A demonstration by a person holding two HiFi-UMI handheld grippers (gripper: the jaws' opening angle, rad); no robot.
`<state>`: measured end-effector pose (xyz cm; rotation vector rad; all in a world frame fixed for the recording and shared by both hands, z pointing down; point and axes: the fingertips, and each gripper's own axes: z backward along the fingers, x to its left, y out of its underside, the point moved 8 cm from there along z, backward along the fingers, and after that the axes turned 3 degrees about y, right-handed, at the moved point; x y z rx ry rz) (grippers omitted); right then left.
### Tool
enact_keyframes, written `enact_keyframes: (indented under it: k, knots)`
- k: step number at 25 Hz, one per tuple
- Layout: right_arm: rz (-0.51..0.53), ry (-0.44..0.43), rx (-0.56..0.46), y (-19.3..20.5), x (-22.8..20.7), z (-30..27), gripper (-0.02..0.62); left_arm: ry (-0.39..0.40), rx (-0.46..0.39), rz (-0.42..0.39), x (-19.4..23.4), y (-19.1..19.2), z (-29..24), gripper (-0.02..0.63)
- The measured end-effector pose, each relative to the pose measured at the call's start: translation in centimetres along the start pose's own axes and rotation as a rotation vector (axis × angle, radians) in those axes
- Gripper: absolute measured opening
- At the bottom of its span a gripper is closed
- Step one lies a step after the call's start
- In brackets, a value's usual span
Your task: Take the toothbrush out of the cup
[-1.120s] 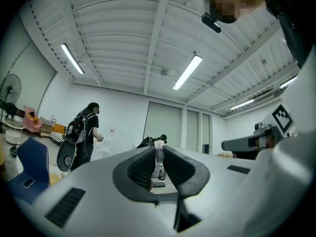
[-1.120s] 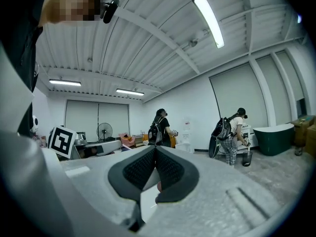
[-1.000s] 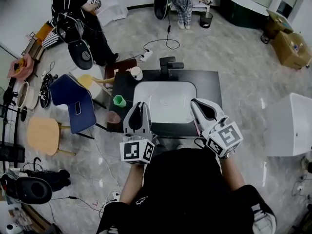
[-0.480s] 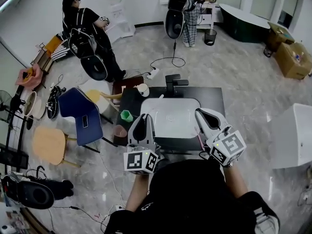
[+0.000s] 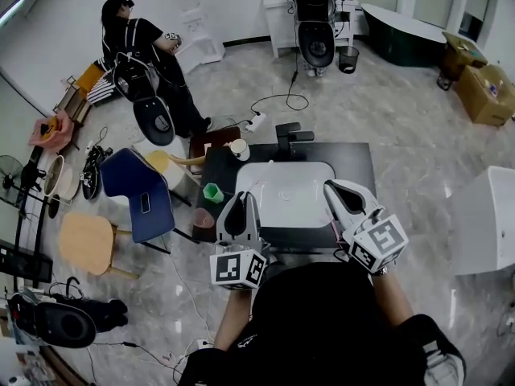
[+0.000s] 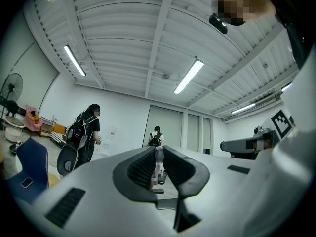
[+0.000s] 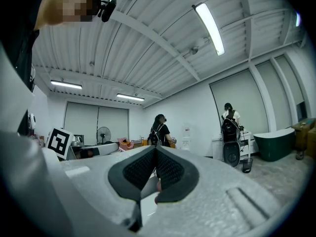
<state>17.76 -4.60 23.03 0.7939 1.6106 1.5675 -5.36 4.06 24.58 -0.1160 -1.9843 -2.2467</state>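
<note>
The left hand-held gripper [image 5: 239,198] was clamped on the toothbrush [image 6: 158,158], a pale, slender handle standing upright between its ribbed pads [image 6: 142,168]. Only that short stretch of the handle showed in the left gripper view. The bristle end could not be made out, and the lower part was cut off behind the gripper's own body. In the head view the toothbrush was at most a thin pale line over the near left part of the white basin [image 5: 290,191], too fine to follow with confidence.

It was clear of the green cup [image 5: 212,192], which stood on the dark tabletop [image 5: 354,163] just left of the basin. A pinkish cup [image 5: 203,217] stood nearer the person and a white cup [image 5: 238,149] stood farther back, by the black faucet [image 5: 290,137]. What the cups held was too small to tell.

The right hand-held gripper [image 7: 155,154] hovered at the basin's right side with its jaws together at the tips. A small pinkish bit lower in the gap between them could not be identified. The person's dark torso hid the tabletop's near edge.
</note>
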Motion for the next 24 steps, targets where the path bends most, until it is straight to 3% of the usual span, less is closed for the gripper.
enact_keyframes:
  k: [24]
  knots:
    - [0.01, -0.015, 0.039, 1.3, 0.5, -0.9, 0.005, -0.008, 0.03, 0.002, 0.8, 1.3, 0.2, 0.048]
